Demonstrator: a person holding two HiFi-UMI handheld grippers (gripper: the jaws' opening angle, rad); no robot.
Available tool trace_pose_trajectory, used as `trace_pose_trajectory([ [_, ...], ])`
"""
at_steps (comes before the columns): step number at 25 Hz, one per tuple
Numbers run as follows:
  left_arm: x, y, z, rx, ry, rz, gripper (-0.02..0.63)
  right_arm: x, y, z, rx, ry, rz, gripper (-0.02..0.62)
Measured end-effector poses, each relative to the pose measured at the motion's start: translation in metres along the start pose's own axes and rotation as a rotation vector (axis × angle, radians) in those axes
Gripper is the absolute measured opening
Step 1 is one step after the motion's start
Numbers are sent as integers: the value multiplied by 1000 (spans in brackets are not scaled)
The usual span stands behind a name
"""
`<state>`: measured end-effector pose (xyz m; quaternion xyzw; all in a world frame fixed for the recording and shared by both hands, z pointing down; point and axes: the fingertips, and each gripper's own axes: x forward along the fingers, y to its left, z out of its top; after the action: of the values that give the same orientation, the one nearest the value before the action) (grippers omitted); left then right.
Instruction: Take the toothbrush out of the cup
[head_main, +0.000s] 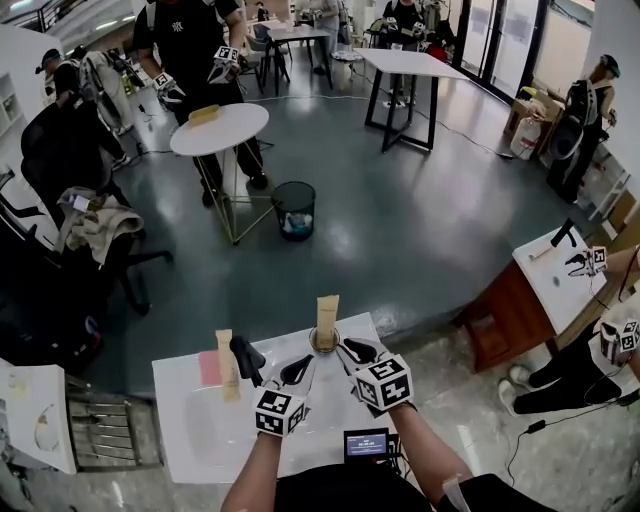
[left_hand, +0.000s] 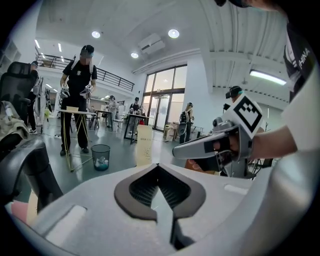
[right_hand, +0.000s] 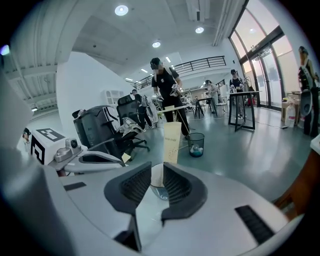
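A wide hall with a glossy grey floor (head_main: 400, 230). In the head view a white table (head_main: 190, 440) lies close below; the cup (head_main: 314, 346) stands at its far edge with the toothbrush (head_main: 327, 315) upright in it, in a tall cream packet; a black bin (head_main: 294, 210) stands on the floor beyond. In the left gripper view the left tongs (left_hand: 157, 167) are closed, with nothing between them. In the right gripper view the right tongs (right_hand: 156, 167) stand apart; the cup shows in the gap, not clamped.
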<state>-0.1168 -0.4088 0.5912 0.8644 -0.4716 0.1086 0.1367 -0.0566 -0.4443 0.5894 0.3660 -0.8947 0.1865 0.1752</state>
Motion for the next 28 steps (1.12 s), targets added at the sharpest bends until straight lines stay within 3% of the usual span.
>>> trace_pose_trajectory([
  [8, 14, 10, -5, -23, 23, 13, 9, 44, -23, 7, -13, 38, 46, 167],
  [16, 19, 14, -15, -37, 66, 17, 9, 77, -32, 12, -25, 71, 82, 187],
  [28, 17, 24, -22, -46, 78, 29, 9, 84, -22, 12, -53, 79, 97, 60],
])
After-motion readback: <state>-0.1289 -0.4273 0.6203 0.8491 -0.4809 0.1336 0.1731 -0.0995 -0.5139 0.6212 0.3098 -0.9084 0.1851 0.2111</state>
